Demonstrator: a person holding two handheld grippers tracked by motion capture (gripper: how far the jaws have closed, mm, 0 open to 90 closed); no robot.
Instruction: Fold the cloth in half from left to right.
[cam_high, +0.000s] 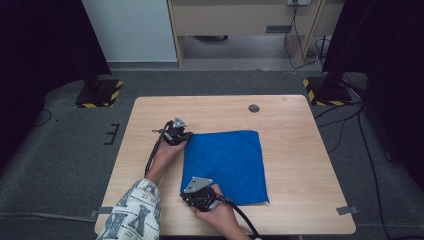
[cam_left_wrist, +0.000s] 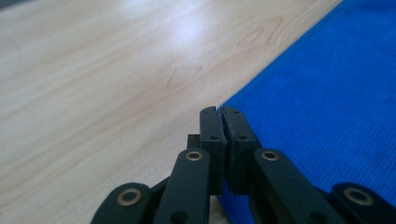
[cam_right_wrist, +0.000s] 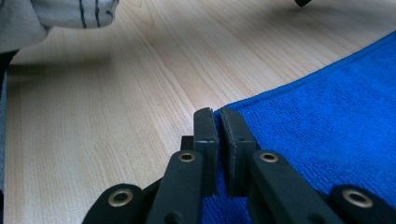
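**Both tools pinched on the blue cloth**

The left tool (cam_high: 184, 138) sat at the far left corner of the cloth (cam_high: 227, 162), its jaws together and clamped on that corner. The cloth lay flat near the middle of the tabletop (cam_high: 295, 150). The right tool (cam_high: 186, 196) sat at the near left corner of the cloth, its jaws together on the edge there. A patterned sleeve (cam_high: 135, 212) lay left of the cloth.

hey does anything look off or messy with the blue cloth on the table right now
Nothing stands out. The blue cloth lies flat and roughly square on the table, with the left gripper and right gripper each shut at a corner.
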